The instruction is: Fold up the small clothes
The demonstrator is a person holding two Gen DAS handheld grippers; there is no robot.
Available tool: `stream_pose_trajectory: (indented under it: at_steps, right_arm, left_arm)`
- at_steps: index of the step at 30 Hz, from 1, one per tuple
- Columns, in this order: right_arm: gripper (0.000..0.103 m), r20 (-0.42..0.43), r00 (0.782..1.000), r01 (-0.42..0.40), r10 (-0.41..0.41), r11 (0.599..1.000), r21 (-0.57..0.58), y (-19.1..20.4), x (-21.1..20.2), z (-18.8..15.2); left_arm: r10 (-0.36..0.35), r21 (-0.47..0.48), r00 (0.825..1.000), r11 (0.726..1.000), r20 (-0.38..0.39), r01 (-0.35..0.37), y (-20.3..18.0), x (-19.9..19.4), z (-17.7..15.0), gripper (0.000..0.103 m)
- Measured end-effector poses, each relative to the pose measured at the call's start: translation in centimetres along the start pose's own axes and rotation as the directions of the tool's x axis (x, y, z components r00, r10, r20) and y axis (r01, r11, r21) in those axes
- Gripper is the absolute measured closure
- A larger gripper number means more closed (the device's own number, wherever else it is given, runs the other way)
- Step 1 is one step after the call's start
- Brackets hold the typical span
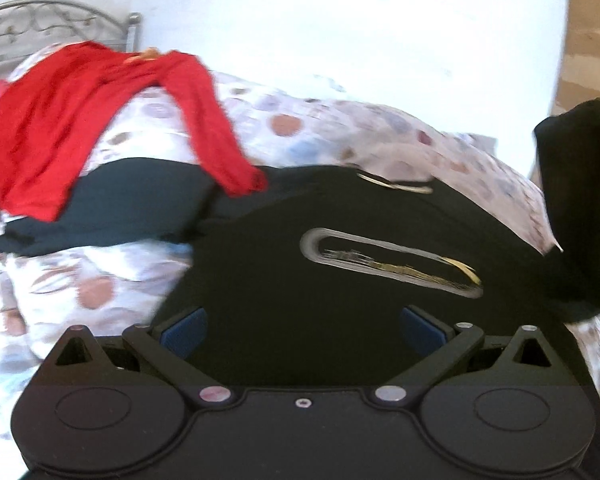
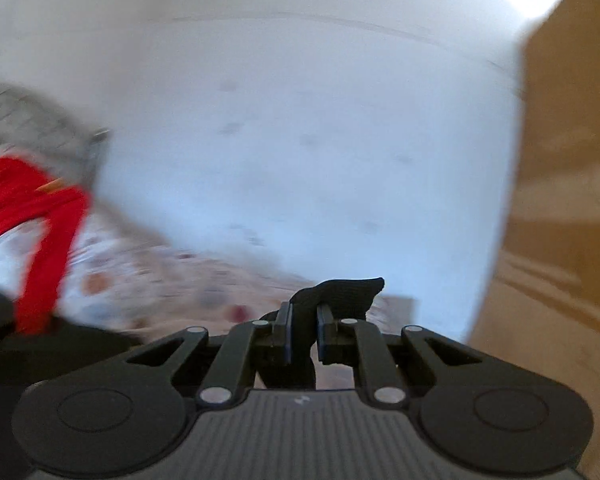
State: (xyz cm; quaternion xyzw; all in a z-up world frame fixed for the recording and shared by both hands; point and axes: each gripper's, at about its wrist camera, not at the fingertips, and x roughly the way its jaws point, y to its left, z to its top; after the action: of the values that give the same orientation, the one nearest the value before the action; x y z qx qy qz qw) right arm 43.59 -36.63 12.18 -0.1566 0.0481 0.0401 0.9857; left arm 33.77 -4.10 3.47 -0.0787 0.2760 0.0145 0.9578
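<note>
The black garment [image 1: 300, 240] lies spread across the flowered bedspread [image 1: 60, 280] with its pale looped print facing up, flat enough that I judge it is being laid out for the first fold; one edge of it stands lifted at the far right of my left view, because my right gripper [image 2: 303, 334] has that corner pinched, its jaws nearly together with a tuft of black cloth [image 2: 340, 292] sticking out above the blue pads; I hold it up and off the bed, I think, so the side can be carried over the middle; my left gripper [image 1: 302, 330] hangs just over the near part of the garment, jaws spread wide and nothing between the blue pads [image 1: 186, 332], ready, as I read it, to pin or take the opposite edge; the red top [image 1: 80, 128] is draped behind with one sleeve trailing onto the black cloth, so that overlap may drag when I fold; behind it stand the metal headboard [image 1: 40, 20] and white wall [image 1: 340, 40]
</note>
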Motion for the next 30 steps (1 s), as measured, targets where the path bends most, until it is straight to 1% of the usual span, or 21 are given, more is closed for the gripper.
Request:
stream_pose_trajectory:
  at_steps: [2, 5, 7, 10, 12, 14, 17, 18, 20, 21, 22, 25, 26, 27, 28, 29, 30]
  right_arm:
    - [0.09, -0.006, 0.998, -0.062, 0.062, 0.995, -0.08, 4.8, -0.2, -0.4]
    - [0.09, -0.033, 0.991, -0.136, 0.133, 0.968, -0.211, 11.8, -1.1, -2.2]
    - [0.09, -0.066, 0.981, -0.193, 0.181, 0.937, -0.29, 15.9, -2.3, -4.3]
    - [0.09, -0.105, 0.967, -0.253, 0.231, 0.882, -0.397, 21.6, -5.1, -7.3]
    - [0.09, -0.114, 0.959, -0.281, 0.258, 0.841, -0.463, 24.6, -6.3, -8.6]
    - [0.09, -0.118, 0.951, -0.305, 0.286, 0.805, -0.509, 26.4, -8.0, -9.9]
    - [0.088, -0.14, 0.934, -0.348, 0.329, 0.753, -0.558, 27.8, -10.1, -11.6]
    - [0.086, -0.149, 0.927, -0.363, 0.343, 0.731, -0.578, 28.1, -10.9, -12.1]
    - [0.079, -0.15, 0.92, -0.377, 0.363, 0.711, -0.593, 28.2, -11.9, -12.8]
    - [0.066, -0.154, 0.914, -0.388, 0.374, 0.704, -0.594, 28.3, -12.0, -12.9]
    - [0.05, -0.158, 0.908, -0.402, 0.387, 0.702, -0.588, 27.9, -12.4, -12.9]
    - [0.035, -0.174, 0.889, -0.446, 0.423, 0.716, -0.537, 26.1, -13.0, -12.4]
    - [0.03, -0.182, 0.886, -0.455, 0.426, 0.729, -0.512, 25.4, -13.3, -12.4]
    - [0.028, -0.186, 0.882, -0.465, 0.432, 0.744, -0.479, 24.5, -13.4, -12.2]
    - [0.022, -0.189, 0.881, -0.47, 0.433, 0.761, -0.447, 23.6, -13.2, -11.8]
    - [0.016, -0.194, 0.884, -0.467, 0.425, 0.784, -0.409, 22.5, -13.1, -11.7]
    - [0.015, -0.199, 0.887, -0.462, 0.417, 0.806, -0.369, 21.3, -12.9, -11.5]
  left_arm:
    - [0.028, -0.029, 1.0, 0.999, 0.01, -0.028, 1.8, -0.5, 0.2, 0.001]
    - [0.069, -0.069, 0.997, 0.995, 0.018, -0.068, 4.0, -1.2, 0.2, 0.001]
    - [0.091, -0.088, 0.996, 0.992, 0.021, -0.089, 5.3, -1.7, 0.1, 0.001]
    - [0.121, -0.105, 0.992, 0.987, 0.02, -0.119, 6.6, -2.1, -0.3, 0.001]
    - [0.134, -0.118, 0.991, 0.984, 0.014, -0.131, 7.4, -2.2, -0.5, 0.001]
    - [0.142, -0.127, 0.99, 0.982, 0.012, -0.139, 7.9, -2.4, -1.0, 0.001]
    - [0.136, -0.151, 0.991, 0.98, 0.012, -0.132, 8.5, -2.4, -1.4, 0.001]
    - [0.132, -0.157, 0.991, 0.979, 0.013, -0.128, 8.5, -2.4, -1.4, 0.001]
    - [0.121, -0.157, 0.993, 0.981, 0.019, -0.116, 8.4, -2.4, -1.5, 0.001]
    - [0.112, -0.155, 0.993, 0.982, 0.024, -0.107, 8.2, -2.4, -1.5, 0.001]
    - [0.106, -0.153, 0.994, 0.983, 0.026, -0.101, 8.0, -2.3, -1.5, 0.001]
    - [0.09, -0.142, 0.996, 0.986, 0.03, -0.085, 7.4, -2.0, -1.5, 0.001]
    - [0.082, -0.138, 0.996, 0.987, 0.031, -0.077, 7.1, -1.8, -1.5, 0.001]
    - [0.073, -0.132, 0.997, 0.989, 0.032, -0.069, 6.8, -1.6, -1.5, 0.001]
    - [0.066, -0.123, 0.997, 0.99, 0.032, -0.062, 6.4, -1.3, -1.6, 0.001]
    - [0.064, -0.109, 0.998, 0.992, 0.024, -0.061, 5.9, -0.7, -1.6, 0.001]
    - [0.066, -0.093, 0.998, 0.994, 0.01, -0.065, 5.5, -0.1, -1.8, 0.001]
